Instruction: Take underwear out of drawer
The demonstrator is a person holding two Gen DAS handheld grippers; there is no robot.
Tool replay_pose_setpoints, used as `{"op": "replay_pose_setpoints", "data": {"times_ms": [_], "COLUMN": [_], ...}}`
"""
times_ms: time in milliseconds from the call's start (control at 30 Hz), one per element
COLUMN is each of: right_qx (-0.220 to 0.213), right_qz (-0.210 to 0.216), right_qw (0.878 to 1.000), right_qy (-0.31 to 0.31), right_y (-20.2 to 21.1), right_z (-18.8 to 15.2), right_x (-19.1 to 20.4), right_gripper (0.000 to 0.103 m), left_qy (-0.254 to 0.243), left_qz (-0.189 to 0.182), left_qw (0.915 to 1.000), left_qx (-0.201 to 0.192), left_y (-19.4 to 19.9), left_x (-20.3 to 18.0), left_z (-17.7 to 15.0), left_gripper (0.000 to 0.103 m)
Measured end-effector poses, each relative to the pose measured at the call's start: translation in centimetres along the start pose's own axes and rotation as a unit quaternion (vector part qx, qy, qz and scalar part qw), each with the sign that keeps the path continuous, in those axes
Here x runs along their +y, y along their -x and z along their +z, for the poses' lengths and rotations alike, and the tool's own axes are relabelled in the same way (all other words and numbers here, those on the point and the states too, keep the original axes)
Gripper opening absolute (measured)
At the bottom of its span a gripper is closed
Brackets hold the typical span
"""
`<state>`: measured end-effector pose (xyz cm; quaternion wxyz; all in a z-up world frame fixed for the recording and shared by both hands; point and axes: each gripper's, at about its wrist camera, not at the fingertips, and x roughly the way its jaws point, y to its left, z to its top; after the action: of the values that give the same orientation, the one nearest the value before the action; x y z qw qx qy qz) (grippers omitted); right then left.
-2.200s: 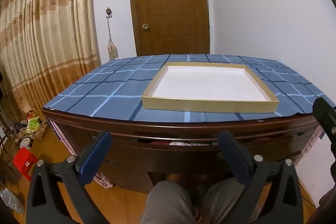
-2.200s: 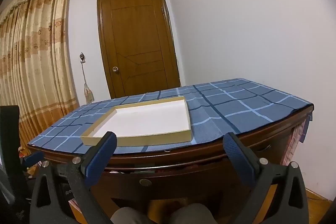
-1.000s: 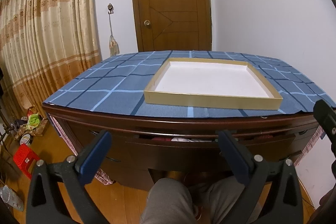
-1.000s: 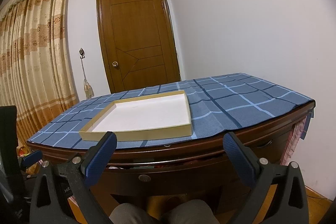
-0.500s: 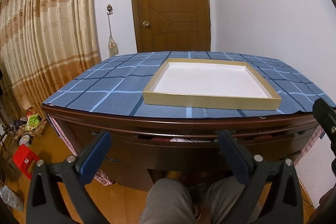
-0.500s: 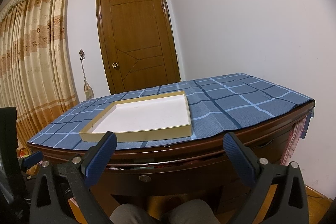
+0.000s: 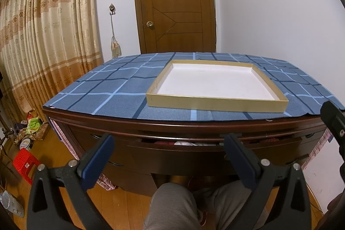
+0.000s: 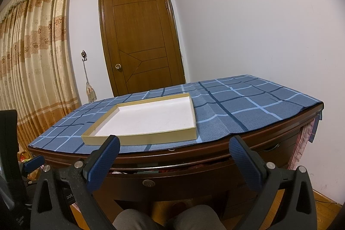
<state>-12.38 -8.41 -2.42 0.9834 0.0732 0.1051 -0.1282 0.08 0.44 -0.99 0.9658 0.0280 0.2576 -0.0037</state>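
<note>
The dark wooden desk's middle drawer stands a narrow crack ajar. In the gap I see strips of white and dark red cloth, the underwear, mostly hidden; it also shows as underwear in the right wrist view, above the drawer with its round lock. My left gripper hangs open in front of the drawer front, short of it, holding nothing. My right gripper is open too, level with the desk edge and empty.
An empty shallow cardboard tray with a white floor lies on the blue checked cloth over the desk top. A person's knees sit under the desk. Left are curtains, a red stool and floor clutter; a door stands behind.
Both views shifted only slightly; the cameras dipped and rose a little. The drawer gap and both open grippers look the same.
</note>
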Motion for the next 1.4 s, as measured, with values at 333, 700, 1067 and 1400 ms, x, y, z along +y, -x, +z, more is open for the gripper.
{"op": "replay_pose_setpoints", "data": {"times_ms": [333, 700, 1067, 1400], "right_qx": [0.005, 0.010, 0.041, 0.107], "right_qz": [0.000, 0.001, -0.018, -0.001], "right_qw": [1.000, 1.000, 0.999, 0.994], "right_qy": [-0.002, -0.002, -0.011, -0.034], "right_y": [-0.2, -0.7, -2.7, -6.3], "right_z": [-0.1, -0.1, -1.3, -5.8], "right_x": [-0.1, -0.3, -2.9, -10.0], "right_gripper": [0.103, 0.103, 0.103, 0.102], "left_qy": [-0.001, -0.002, -0.004, -0.026], "left_qz": [0.000, -0.002, -0.031, -0.057], "left_qw": [1.0000, 1.0000, 0.9991, 0.9966], "left_qx": [0.002, 0.004, 0.030, 0.054], "left_y": [-0.1, 0.0, -1.9, -4.8], "left_x": [-0.1, -0.5, -1.4, -3.4], "left_z": [0.0, 0.0, -0.8, -3.0], "left_gripper": [0.103, 0.103, 0.103, 0.103]}}
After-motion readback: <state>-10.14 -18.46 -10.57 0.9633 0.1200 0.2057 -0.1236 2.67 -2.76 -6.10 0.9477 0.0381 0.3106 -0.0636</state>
